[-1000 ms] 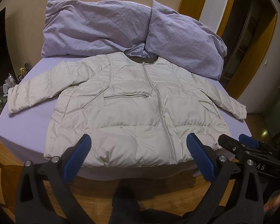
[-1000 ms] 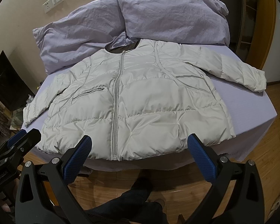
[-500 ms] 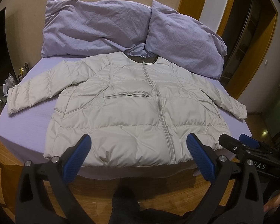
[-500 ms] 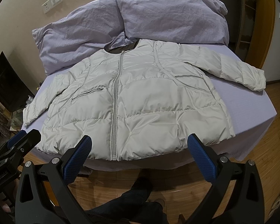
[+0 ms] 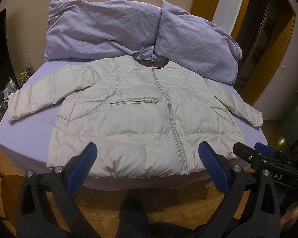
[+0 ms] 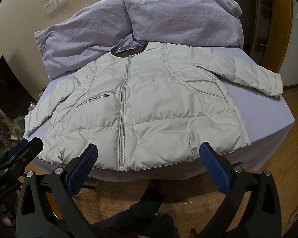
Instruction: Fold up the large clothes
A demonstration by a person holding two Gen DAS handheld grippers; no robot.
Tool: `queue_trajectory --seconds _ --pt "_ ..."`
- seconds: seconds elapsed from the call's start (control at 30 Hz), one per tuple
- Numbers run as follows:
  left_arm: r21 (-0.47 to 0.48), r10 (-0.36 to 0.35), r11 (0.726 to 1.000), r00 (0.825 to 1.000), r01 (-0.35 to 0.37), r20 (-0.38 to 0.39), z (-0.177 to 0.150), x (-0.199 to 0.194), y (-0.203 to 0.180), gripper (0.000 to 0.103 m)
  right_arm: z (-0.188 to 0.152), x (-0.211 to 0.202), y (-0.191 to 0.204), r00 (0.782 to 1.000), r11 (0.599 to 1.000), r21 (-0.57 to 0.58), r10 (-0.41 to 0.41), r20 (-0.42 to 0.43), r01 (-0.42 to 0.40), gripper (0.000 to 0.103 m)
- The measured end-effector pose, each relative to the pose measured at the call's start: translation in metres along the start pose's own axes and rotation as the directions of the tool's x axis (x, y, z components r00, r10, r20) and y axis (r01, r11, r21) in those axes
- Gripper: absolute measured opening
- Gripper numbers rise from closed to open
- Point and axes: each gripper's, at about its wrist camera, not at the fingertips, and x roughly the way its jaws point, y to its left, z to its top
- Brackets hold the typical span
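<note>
A pale grey puffer jacket (image 5: 141,117) lies flat, zipped and face up on the lilac bed (image 5: 27,130), both sleeves spread out, hem at the near edge. It also shows in the right wrist view (image 6: 153,107). My left gripper (image 5: 147,164) is open and empty, hovering just short of the hem. My right gripper (image 6: 149,164) is open and empty, also just before the hem. The right gripper shows at the right of the left wrist view (image 5: 264,158). The left gripper shows at the left of the right wrist view (image 6: 19,154).
Two lilac pillows (image 5: 101,31) (image 5: 196,45) lean on the wall behind the collar. Wooden floor (image 6: 284,158) surrounds the bed. A person's dark leg (image 5: 133,216) stands below the grippers. A cluttered side table (image 5: 8,91) is at the left, a doorway (image 5: 268,39) at the right.
</note>
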Motion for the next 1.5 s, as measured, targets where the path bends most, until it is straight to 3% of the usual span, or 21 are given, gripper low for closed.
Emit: queue_trajectory --seconds 0.77,1.07,1.23,1.5 --pt "-0.003 0.000 1.000 1.000 0.000 -0.004 0.001 0.002 0.000 0.101 0.004 0.000 -0.005 1.000 1.000 0.013 -0.003 -0.001 0.003 0.102" --pt "-0.025 0.004 1.000 1.000 -0.005 -0.028 0.015 0.025 0.004 0.101 0.021 0.016 -0.016 1.000 0.999 0.042 0.011 -0.012 -0.010 0.102" --pt "-0.024 0.049 0.998 0.998 -0.050 -0.042 0.024 0.045 0.007 0.101 0.037 0.029 -0.039 1.000 0.997 0.072 -0.018 -0.009 0.018 0.102" --pt "-0.001 0.092 0.996 0.993 -0.093 -0.067 0.042 0.083 0.006 0.101 0.067 0.063 -0.115 0.991 0.972 0.192 -0.132 -0.036 0.137 0.102"
